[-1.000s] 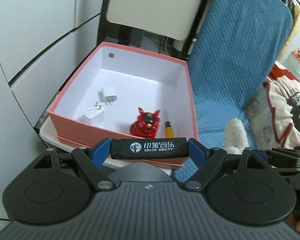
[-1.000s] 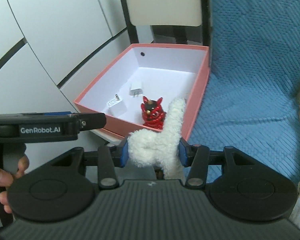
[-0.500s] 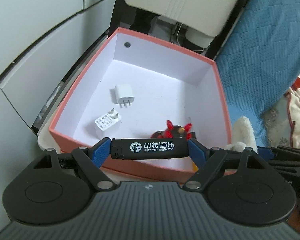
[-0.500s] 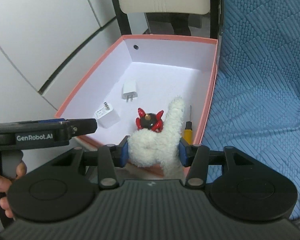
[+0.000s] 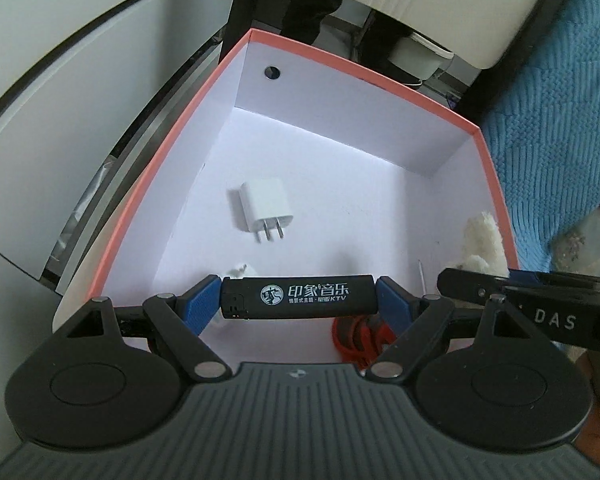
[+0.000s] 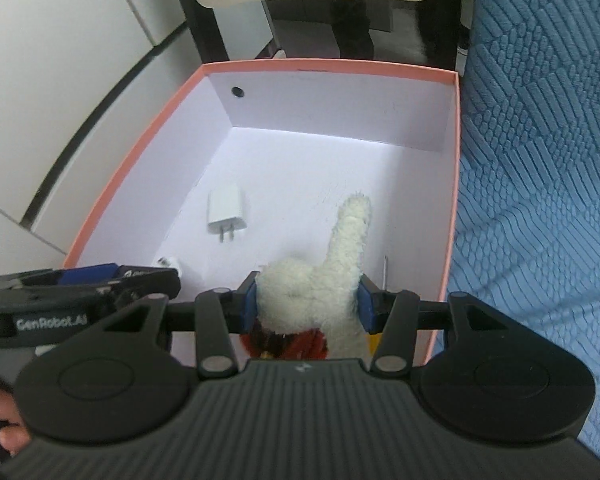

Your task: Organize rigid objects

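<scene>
Left wrist view: my left gripper (image 5: pixel 300 300) clamps a black lighter (image 5: pixel 300 297) printed "KTV" endwise above the pink box (image 5: pixel 496 184). Right gripper (image 6: pixel 306 304) pinches a white plush toy (image 6: pixel 320 280); neighbouring handle reads "GenRobot.AI". White charger (image 5: pixel 265 202) lies inside.

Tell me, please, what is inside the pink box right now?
Inside the pink box: a white charger, a second white plug and a red figurine, both partly covered, and a thin screwdriver shaft.
</scene>
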The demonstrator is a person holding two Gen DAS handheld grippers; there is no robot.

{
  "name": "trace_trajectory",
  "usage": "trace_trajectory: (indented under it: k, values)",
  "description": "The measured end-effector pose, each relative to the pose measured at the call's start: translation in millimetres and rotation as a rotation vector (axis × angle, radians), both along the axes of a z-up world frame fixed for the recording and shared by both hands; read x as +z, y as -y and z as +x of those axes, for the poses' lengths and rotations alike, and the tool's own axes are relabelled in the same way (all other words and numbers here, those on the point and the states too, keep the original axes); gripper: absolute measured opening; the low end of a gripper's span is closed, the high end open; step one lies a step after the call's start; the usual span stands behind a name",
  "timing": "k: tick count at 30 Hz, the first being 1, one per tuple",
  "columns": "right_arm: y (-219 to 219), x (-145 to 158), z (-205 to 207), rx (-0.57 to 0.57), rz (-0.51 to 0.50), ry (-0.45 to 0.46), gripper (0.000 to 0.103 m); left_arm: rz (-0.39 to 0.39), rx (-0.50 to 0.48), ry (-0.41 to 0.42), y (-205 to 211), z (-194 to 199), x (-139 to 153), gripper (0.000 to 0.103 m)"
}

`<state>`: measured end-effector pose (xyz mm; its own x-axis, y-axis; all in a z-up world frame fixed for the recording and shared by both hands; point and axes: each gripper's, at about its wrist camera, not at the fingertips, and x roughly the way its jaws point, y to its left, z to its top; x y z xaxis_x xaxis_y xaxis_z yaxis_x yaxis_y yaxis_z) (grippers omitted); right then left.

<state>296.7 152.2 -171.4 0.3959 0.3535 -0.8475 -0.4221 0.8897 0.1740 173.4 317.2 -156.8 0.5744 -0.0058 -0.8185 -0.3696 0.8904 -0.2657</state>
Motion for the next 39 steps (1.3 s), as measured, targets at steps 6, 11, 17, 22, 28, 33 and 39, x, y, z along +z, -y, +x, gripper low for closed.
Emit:
trace_trajectory:
  k: [6, 11, 17, 22, 28, 33, 39]
  values:
    - [-9.8, -20.4, 17.3, -0.004, -0.023, -0.015, 0.052, -0.023, 0.003, -0.012, -10.0, 12.9, -12.0, 0.086]
    - [-13.0, -26.6, 21.5, -0.007, -0.031, -0.019, 0.053, -0.021, 0.004, -0.025, -13.1, 15.1, -14.6, 0.088]
    - [-12.7, -18.9, 13.2, -0.001, -0.033, 0.010, 0.084, -0.011, -0.008, -0.021, -7.8, 10.9, -6.4, 0.097]
    - [1.8, -2.2, -0.2, -0.028, 0.010, 0.048, 0.084, 0.005, -0.009, 0.011, -1.2, -0.9, 12.7, 0.097]
    - [24.2, 26.5, -27.5, -0.062, 0.046, 0.118, 0.084, 0.045, -0.001, 0.057, 9.4, -23.3, 44.5, 0.097]
    - [39.3, 47.9, -58.7, -0.076, 0.079, 0.167, 0.084, 0.067, 0.007, 0.097, 19.8, -47.5, 70.9, 0.097]
    - [61.1, 71.7, -98.4, -0.076, 0.107, 0.211, 0.084, 0.091, 0.016, 0.144, 37.3, -82.6, 98.6, 0.097]
